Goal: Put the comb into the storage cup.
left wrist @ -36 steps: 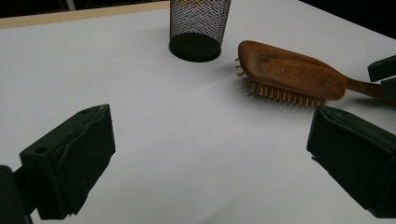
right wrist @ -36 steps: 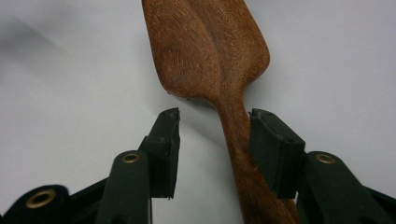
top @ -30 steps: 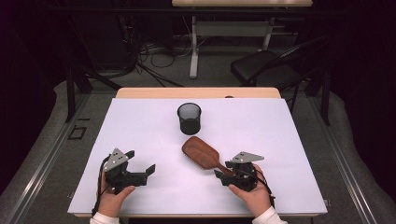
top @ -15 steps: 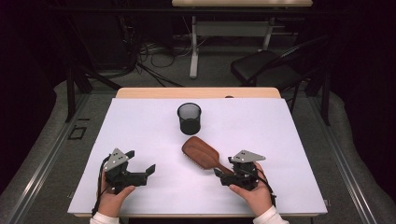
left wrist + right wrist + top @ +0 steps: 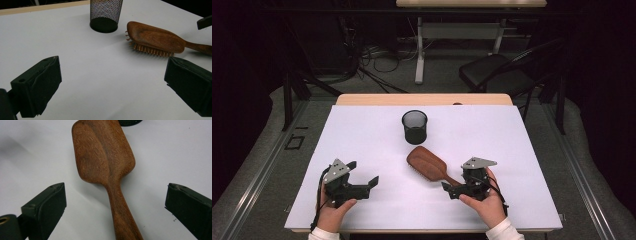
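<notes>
Right tool [image 5: 455,189] is sitting at about 5 o'clock on the table [image 5: 532,150], jaws spread wide and just been opening. Wooden hairbrush [image 5: 428,163] is lying near the table's centre, bristles down, handle running toward 4 o'clock into the right tool. In the right gripper view the handle [image 5: 122,215] is passing between the two jaws with clear gaps on both sides, so nothing is pinching it.

Left tool [image 5: 362,181] is resting at about 7 o'clock, jaws also spread, nothing between them, just bare table in the left gripper view. It's pointing toward 3 o'clock, well apart from the brush head.

Black mesh cup [image 5: 414,126] is standing upright at 12 o'clock from the brush, near it but not touching.

Each tool is being held by a hand coming in from the 6 o'clock edge.
</notes>
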